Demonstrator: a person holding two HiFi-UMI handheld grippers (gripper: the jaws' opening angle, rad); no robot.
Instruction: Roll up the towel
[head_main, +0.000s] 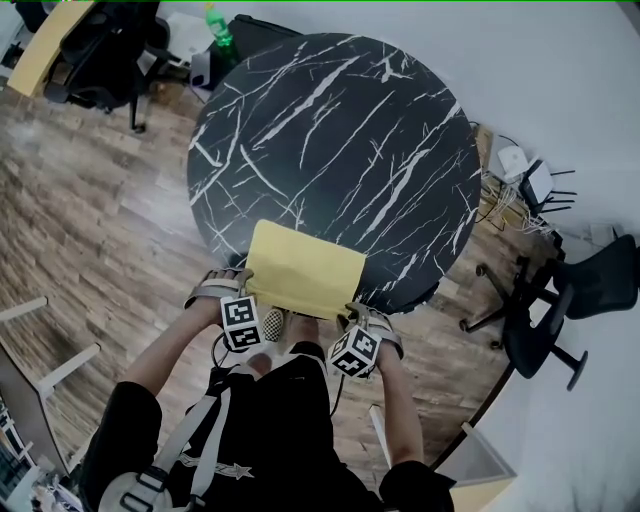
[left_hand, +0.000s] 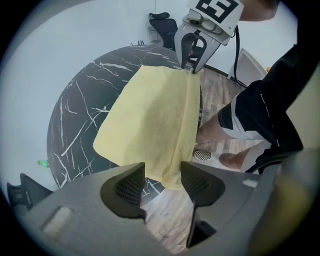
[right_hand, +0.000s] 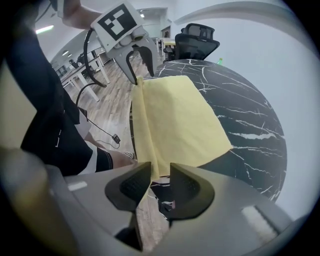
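Round black marble-patterned bench (head_main: 340, 130) standing on wood floor (head_main: 90, 210); yellow towel (head_main: 300, 268) lying flat at its near rim.

Towel's near edge is hanging over the rim toward the person, while most of the bench top beyond it is lying bare and open. Left gripper (left_hand: 162, 182) is pointing down at the near left corner, jaws standing wide apart with the hanging corner between them, pads not pressing. Right gripper (right_hand: 160, 181) is sitting at the near right corner, jaws apart by a narrower gap, towel edge trailing into it unclamped. Black office chair (head_main: 560, 300) is crowding the right side near a tangle of cables (head_main: 515, 185); another chair (head_main: 100, 50) and a green bottle (head_main: 218, 25) are standing past the far rim. Each gripper's cube is showing black-and-white square markers.
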